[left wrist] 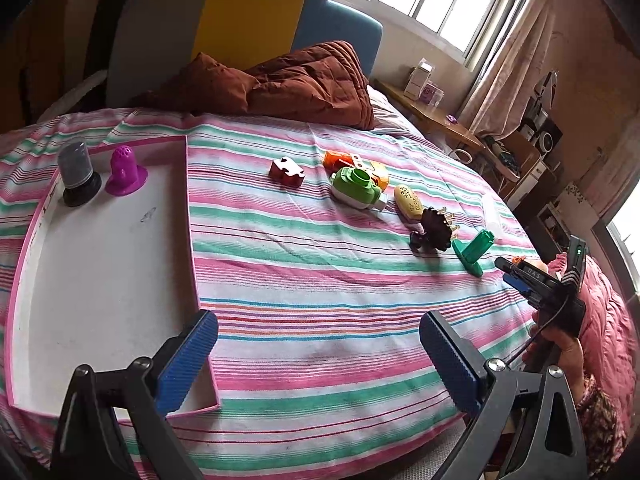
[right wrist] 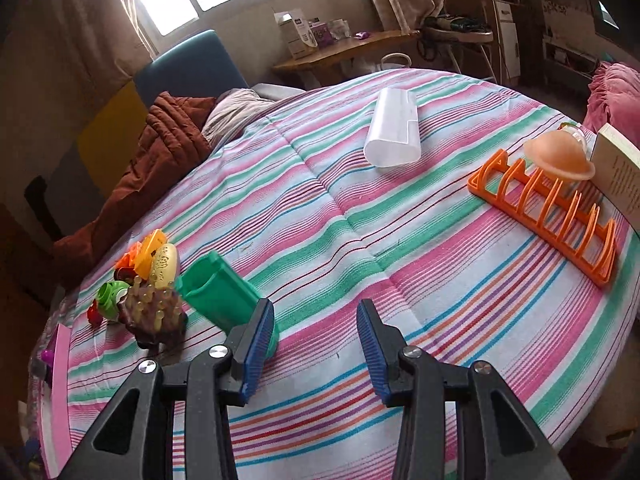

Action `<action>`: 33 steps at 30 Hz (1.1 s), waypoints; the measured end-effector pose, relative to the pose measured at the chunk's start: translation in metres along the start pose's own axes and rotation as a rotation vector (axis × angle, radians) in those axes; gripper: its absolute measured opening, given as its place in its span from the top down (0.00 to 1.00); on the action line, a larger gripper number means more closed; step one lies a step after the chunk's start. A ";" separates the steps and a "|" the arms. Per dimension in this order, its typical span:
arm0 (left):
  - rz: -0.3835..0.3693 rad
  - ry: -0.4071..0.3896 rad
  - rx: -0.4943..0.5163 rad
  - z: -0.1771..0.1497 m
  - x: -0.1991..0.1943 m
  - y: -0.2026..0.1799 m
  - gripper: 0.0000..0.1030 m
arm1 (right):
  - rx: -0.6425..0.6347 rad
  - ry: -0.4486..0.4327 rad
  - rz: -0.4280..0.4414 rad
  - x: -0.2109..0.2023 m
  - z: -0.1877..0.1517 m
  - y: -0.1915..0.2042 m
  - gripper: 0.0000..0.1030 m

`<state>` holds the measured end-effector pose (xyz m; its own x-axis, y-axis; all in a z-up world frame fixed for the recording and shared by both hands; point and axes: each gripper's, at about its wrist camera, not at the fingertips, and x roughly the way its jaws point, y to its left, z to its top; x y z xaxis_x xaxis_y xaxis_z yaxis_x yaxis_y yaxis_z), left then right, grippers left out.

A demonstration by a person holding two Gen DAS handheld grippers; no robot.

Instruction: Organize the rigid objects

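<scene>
A pink-rimmed white tray (left wrist: pixel 120 280) lies on the striped bed at the left, holding a grey-and-black stand (left wrist: pixel 78 174) and a purple stand (left wrist: pixel 126 172). My left gripper (left wrist: pixel 318 360) is open and empty beside the tray's right rim. On the bed lie a red puzzle piece (left wrist: pixel 286 170), a green toy camera (left wrist: pixel 358 188), an orange item (left wrist: pixel 352 162), a yellow case (left wrist: pixel 408 202), a dark brown comb toy (left wrist: pixel 434 232) and a green holder (left wrist: pixel 476 250). My right gripper (right wrist: pixel 316 344) is open and empty, its left finger next to the green holder (right wrist: pixel 218 294).
A white plastic container (right wrist: pixel 394 130), an orange rack (right wrist: pixel 552 212), a peach dome (right wrist: pixel 560 158) and a book (right wrist: pixel 618 176) lie on the bed's right part. A brown quilt (left wrist: pixel 304 80) is at the head. A wooden side table (right wrist: pixel 344 52) stands beyond the bed.
</scene>
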<state>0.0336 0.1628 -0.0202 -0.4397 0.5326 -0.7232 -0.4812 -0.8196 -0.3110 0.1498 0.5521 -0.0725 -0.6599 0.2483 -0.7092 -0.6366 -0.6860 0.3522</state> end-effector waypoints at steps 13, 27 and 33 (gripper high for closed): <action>0.003 -0.008 0.008 0.000 0.000 -0.003 0.02 | -0.398 0.018 0.159 -0.003 -0.013 0.142 0.57; 0.003 -0.022 -0.039 0.001 -0.006 0.012 0.01 | -0.204 0.182 0.185 0.058 0.004 0.128 0.65; -0.001 -0.016 -0.039 0.002 -0.003 0.012 0.01 | 0.138 0.340 0.446 0.063 -0.011 0.118 0.77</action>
<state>0.0279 0.1517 -0.0202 -0.4514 0.5369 -0.7127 -0.4520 -0.8263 -0.3361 0.0370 0.4791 -0.0821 -0.7253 -0.2942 -0.6224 -0.3877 -0.5726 0.7224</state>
